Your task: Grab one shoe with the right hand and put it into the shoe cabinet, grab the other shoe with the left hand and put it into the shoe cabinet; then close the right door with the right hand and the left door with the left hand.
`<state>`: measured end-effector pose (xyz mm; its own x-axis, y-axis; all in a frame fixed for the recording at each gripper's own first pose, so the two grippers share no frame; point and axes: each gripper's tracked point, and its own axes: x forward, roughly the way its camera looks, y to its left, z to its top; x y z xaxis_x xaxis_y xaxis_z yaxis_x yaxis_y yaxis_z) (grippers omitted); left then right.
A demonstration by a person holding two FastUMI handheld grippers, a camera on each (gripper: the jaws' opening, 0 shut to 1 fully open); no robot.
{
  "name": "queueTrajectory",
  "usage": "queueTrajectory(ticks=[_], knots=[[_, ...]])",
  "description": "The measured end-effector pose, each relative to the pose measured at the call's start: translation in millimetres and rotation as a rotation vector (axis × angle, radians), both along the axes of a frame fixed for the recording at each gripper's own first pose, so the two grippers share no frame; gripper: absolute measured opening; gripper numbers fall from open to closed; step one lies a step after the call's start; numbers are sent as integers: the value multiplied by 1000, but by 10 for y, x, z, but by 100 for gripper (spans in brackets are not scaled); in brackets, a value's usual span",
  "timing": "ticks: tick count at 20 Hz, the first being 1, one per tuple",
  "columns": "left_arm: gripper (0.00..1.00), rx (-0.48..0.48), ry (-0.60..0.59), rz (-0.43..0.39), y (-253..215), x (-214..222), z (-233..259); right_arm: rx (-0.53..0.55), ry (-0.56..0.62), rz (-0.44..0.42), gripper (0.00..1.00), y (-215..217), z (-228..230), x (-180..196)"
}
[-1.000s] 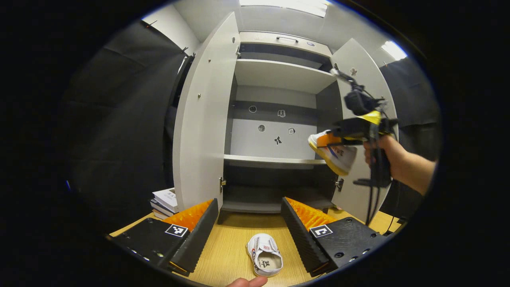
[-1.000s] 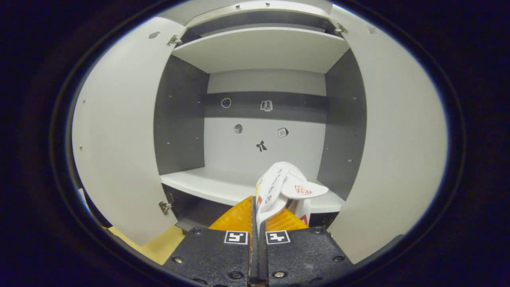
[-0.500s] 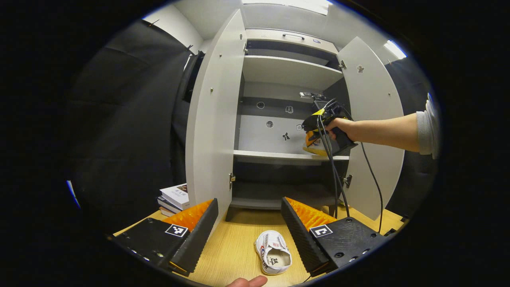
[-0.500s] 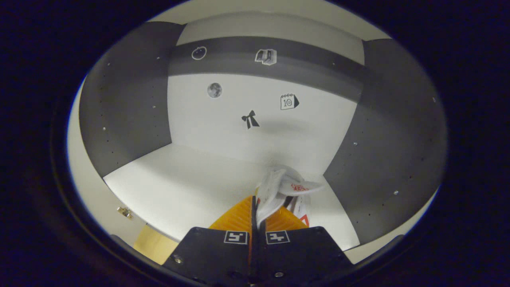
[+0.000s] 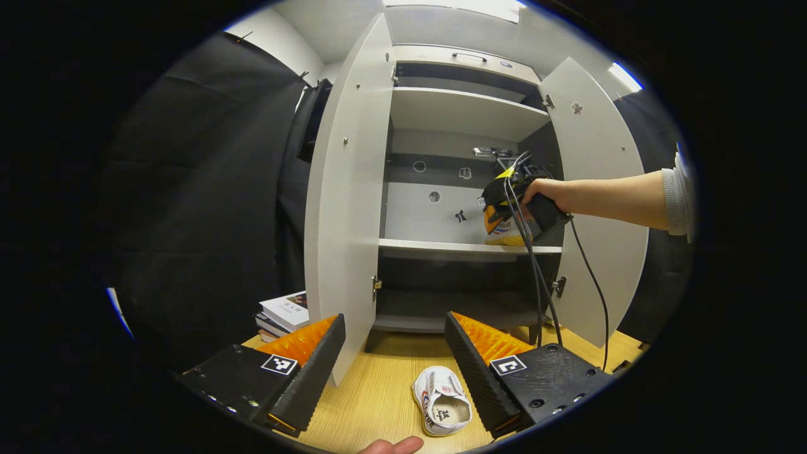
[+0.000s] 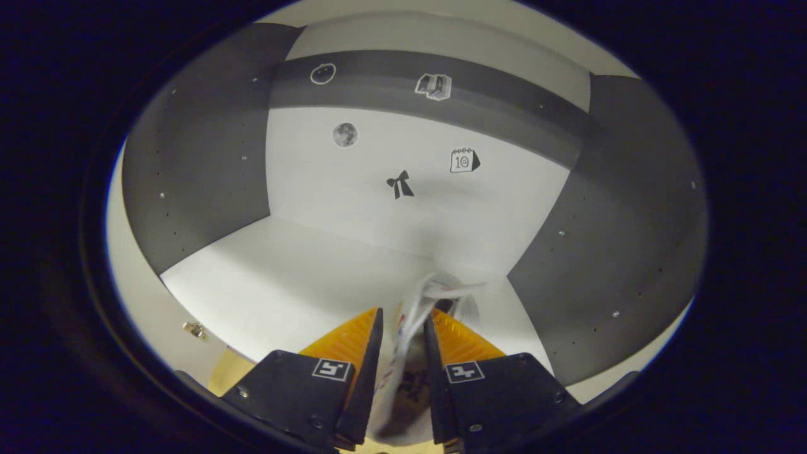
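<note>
White shoe [image 6: 413, 315] on cabinet shelf [image 6: 284, 284], between parted right gripper [image 6: 401, 331]

A staged recording booth got up as a home entryway. Black cloth [image 5: 208, 189] hangs as walls to the left of the jaws, with a plain white wall and ceiling light panels [image 5: 624, 77] above. Ahead of the jaws stands a grey shoe cabinet [image 5: 466, 113] with both doors open, small test stickers [image 6: 400, 185] on its back panel. It sits on a wood-grain floor [image 5: 372, 397], with stacked books [image 5: 284, 313] to its left.
</note>
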<state>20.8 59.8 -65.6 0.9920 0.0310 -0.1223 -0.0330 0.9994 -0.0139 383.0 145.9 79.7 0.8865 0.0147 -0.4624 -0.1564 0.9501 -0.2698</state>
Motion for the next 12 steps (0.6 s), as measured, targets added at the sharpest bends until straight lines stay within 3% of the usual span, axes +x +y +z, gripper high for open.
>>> queueTrajectory(ticks=[1, 3, 6, 9, 10, 12], knots=[[95, 1, 0, -6, -23, 9, -2, -7, -43, 10, 41, -7, 146, -75], [95, -2, -5, -17, -72, 10, 9, 16, -124, 50, 41, 41, 450, -351], [95, -12, -12, -34, -147, 18, 10, 106, -231, 69, 53, -39, 744, -799], [95, -18, -15, -53, -222, 36, 19, 187, -278, 81, 56, -188, 719, -1244], [95, -18, -14, -59, -243, 40, 13, 198, -293, 78, 63, -260, 662, -1396], [95, -16, -13, -69, -292, 35, 6, 213, -340, 68, 59, -390, 538, -1689]])
